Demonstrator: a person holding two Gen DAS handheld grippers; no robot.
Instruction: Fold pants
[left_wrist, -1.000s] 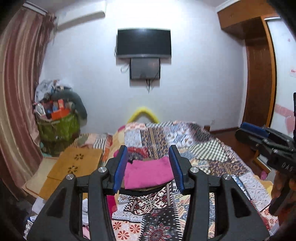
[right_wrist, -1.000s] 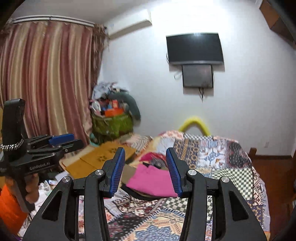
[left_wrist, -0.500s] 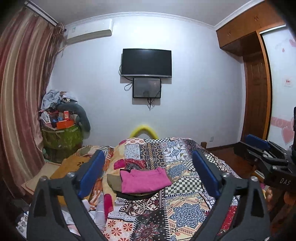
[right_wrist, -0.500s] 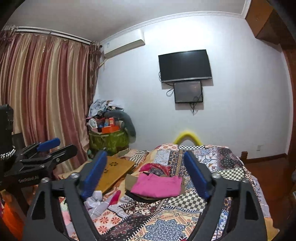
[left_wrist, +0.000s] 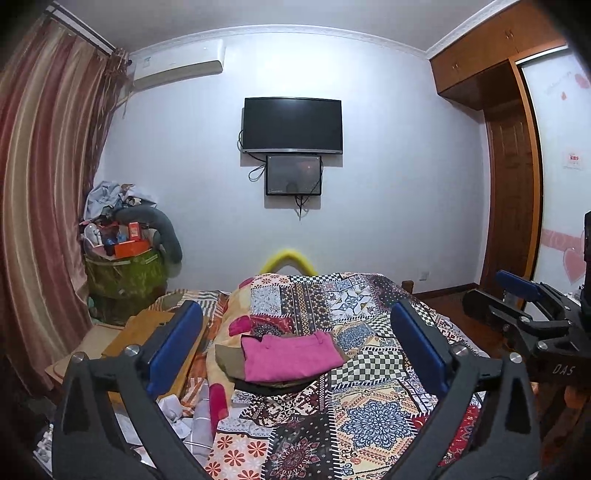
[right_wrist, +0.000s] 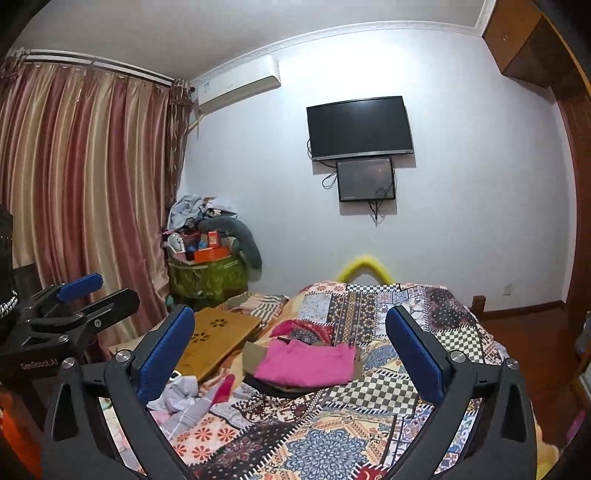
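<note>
Folded pink pants (left_wrist: 290, 355) lie on top of a small stack of folded clothes on the patchwork bedspread (left_wrist: 369, 410); they also show in the right wrist view (right_wrist: 308, 361). My left gripper (left_wrist: 295, 347) is open and empty, held well back from the stack. My right gripper (right_wrist: 290, 347) is open and empty, also well short of the stack. The right gripper shows at the right edge of the left wrist view (left_wrist: 524, 314), and the left gripper at the left edge of the right wrist view (right_wrist: 74, 306).
A wooden lap desk (right_wrist: 218, 339) and loose clothes (right_wrist: 181, 398) lie left of the stack. A green basket piled with things (left_wrist: 122, 273) stands by the curtain (left_wrist: 40, 206). A TV (left_wrist: 291, 125) hangs on the far wall. A wardrobe (left_wrist: 513, 206) stands at the right.
Both grippers opened wide from a narrower gap and pulled back and tilted up, so the stack looks smaller and more of the wall and ceiling shows.
</note>
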